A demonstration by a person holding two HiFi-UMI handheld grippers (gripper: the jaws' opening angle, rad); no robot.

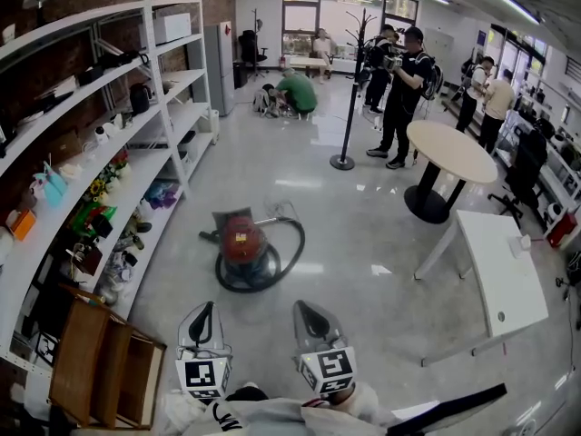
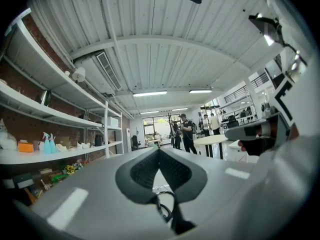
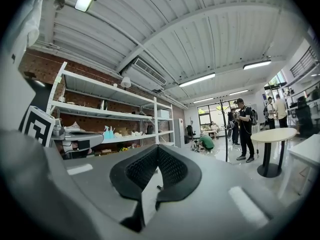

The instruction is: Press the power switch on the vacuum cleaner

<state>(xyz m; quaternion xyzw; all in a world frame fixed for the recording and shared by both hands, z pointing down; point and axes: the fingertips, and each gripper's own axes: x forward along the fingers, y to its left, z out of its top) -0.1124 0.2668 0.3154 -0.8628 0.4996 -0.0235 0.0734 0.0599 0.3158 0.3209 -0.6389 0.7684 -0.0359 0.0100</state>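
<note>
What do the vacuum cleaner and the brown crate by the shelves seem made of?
The vacuum cleaner looks like moulded plastic: a smooth red shell, faintly glossy. The crate looks like wood, probably: flat brown boards, matte; grain is too small to tell.

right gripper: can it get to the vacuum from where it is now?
Probably not yet. The right gripper, jaws shut, is well short of the vacuum, which sits on the floor ahead. Nothing stands between them, so the way looks free once the person steps closer.
</note>
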